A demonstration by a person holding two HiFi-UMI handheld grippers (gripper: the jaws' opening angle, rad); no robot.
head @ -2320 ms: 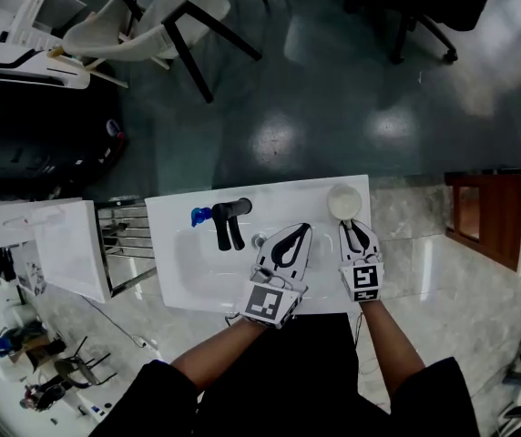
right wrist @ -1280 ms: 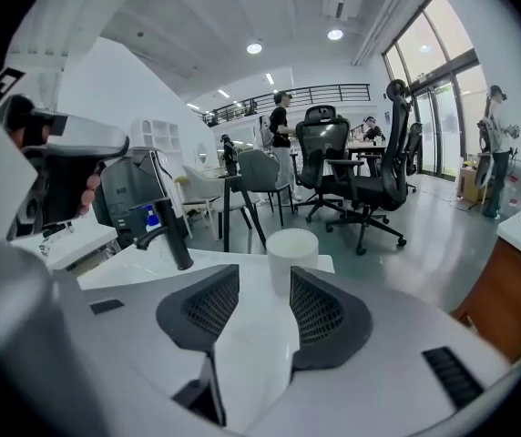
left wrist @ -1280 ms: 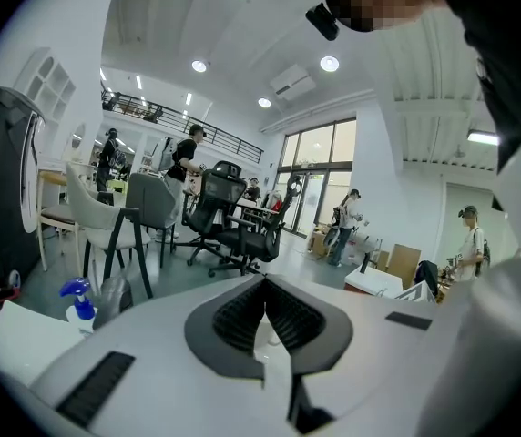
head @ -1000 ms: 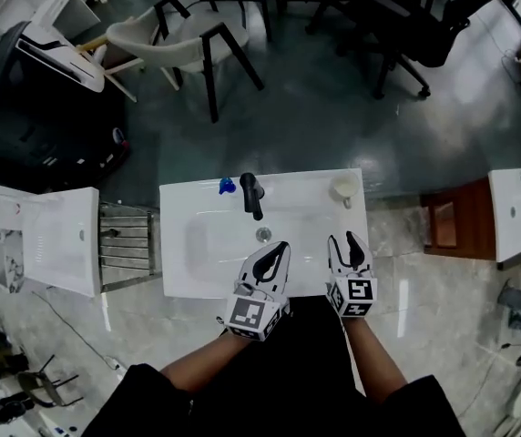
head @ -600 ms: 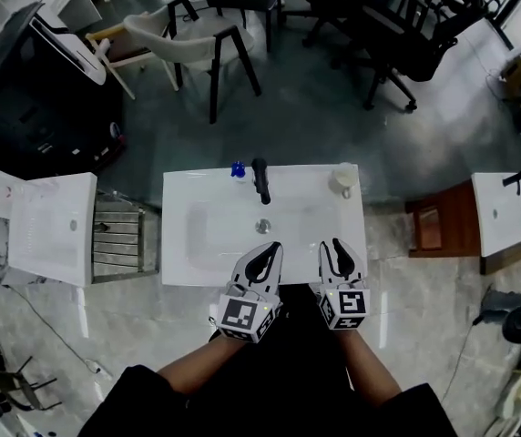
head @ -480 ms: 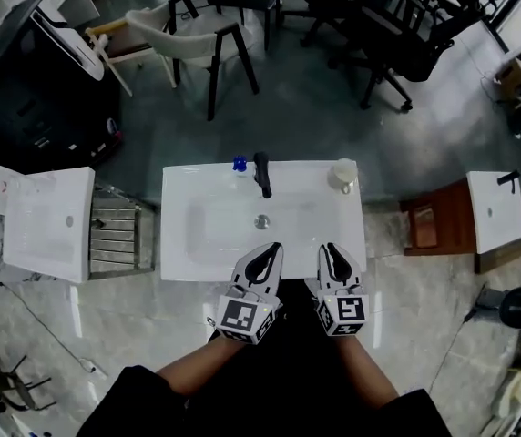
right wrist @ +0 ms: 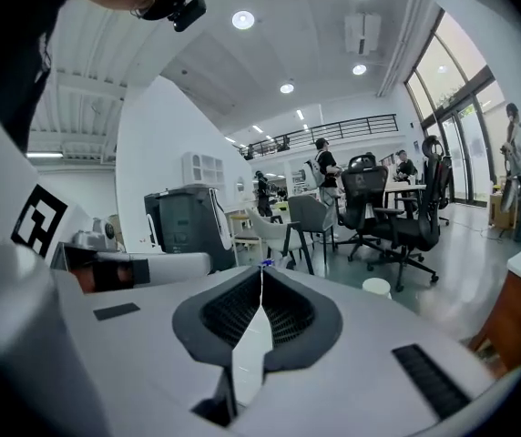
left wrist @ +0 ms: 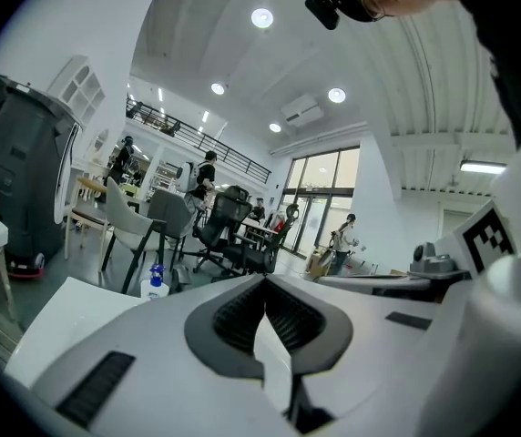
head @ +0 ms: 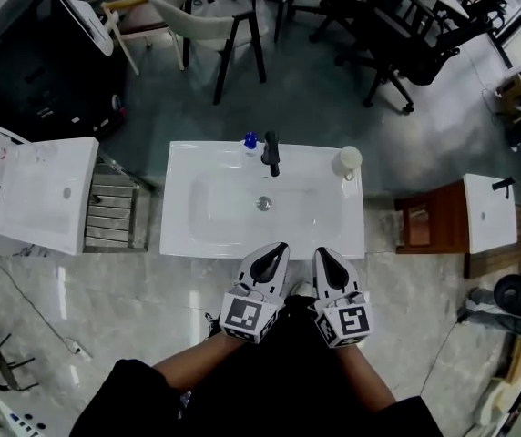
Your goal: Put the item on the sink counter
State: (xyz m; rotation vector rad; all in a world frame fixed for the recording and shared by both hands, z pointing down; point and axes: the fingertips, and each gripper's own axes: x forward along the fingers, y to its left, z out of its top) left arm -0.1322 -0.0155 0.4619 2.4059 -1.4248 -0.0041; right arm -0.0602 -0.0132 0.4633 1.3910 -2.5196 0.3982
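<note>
**Head view, looking steeply down.** The left tongs [head: 280, 247] and right tongs [head: 319, 253] are held side by side. Their tips point toward the white desk [head: 352, 217] and appear at its near edge.

**Left gripper view.** The left tongs [left wrist: 263, 280] are pressed together. The pads meet along a thin seam with nothing between them.

**Right gripper view.** The right tongs [right wrist: 262, 271] have just been closing and now stand pressed together, likewise empty.

**Task's thing.** The white cup [head: 348, 160] stands upright on the desk's far right corner. It is ahead of the right tongs and slightly to their right, well apart from both tips. In the right gripper view the cup [right wrist: 376, 287] shows to the right of the closed tips.

**Other fixtures.**
- A black faucet [head: 270, 153] stands at the desk's far edge, ahead of the left tongs.
- A blue-capped bottle [head: 250, 140] stands just beside the faucet on its left. In the left gripper view the bottle [left wrist: 154, 280] lies left of the tips.
- The drain [head: 263, 204] sits in the basin between the faucet and the tongs.
</note>
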